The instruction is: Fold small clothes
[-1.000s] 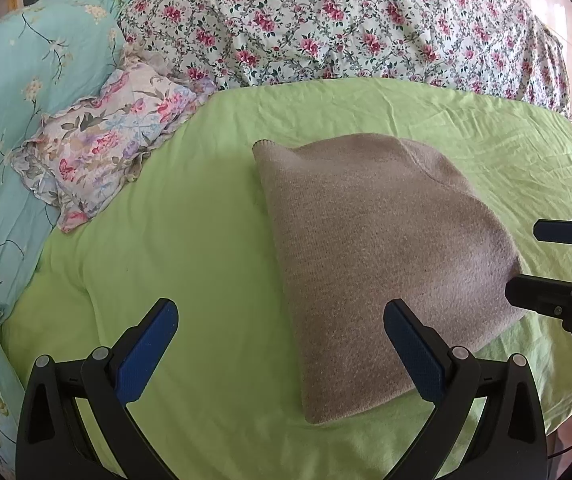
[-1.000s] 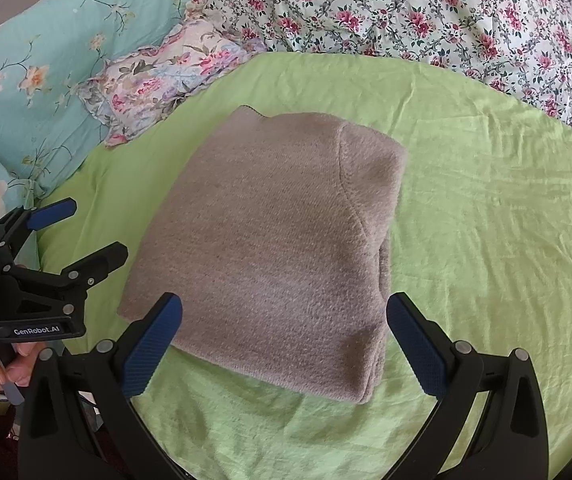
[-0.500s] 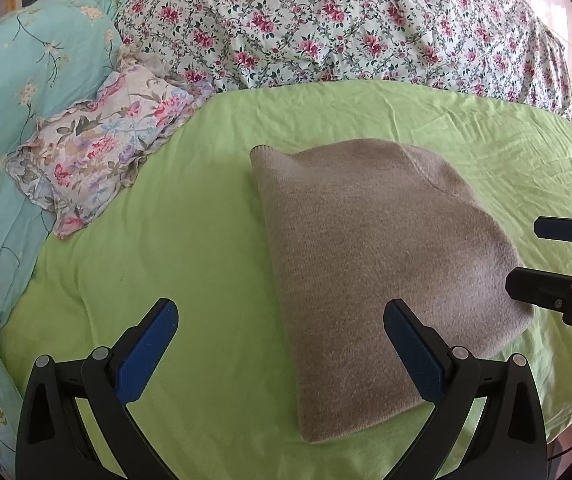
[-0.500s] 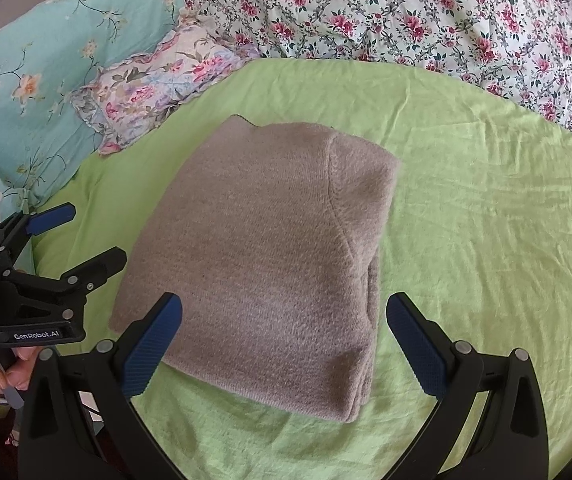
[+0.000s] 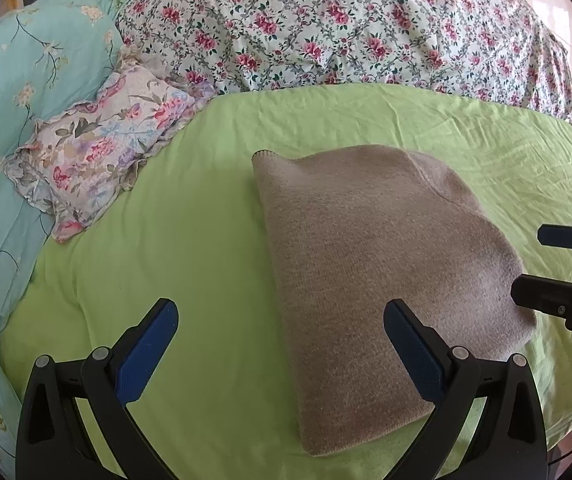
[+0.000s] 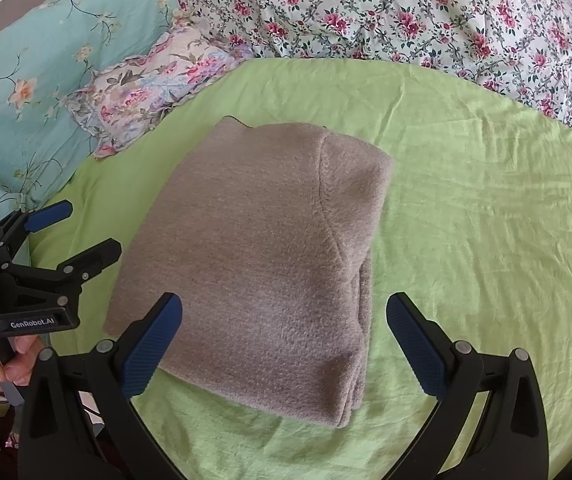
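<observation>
A grey-brown knit garment (image 5: 382, 264) lies folded into a thick rectangle on the green bedsheet (image 5: 182, 240); it also shows in the right wrist view (image 6: 258, 256). My left gripper (image 5: 282, 348) is open and empty, hovering over the garment's near left edge. It appears at the left of the right wrist view (image 6: 82, 232). My right gripper (image 6: 286, 340) is open and empty above the garment's near end, and shows at the right of the left wrist view (image 5: 546, 264).
A small floral frilled pillow (image 5: 102, 148) lies at the left of the sheet, against a turquoise floral quilt (image 5: 14, 80). A white quilt with pink flowers (image 5: 326, 28) is heaped along the far side. The bed's edge runs near the grippers.
Both grippers have drawn back and risen a little from the folded garment, which sits slightly lower and further in both views. The garment itself has not moved. Jaws stay open.
</observation>
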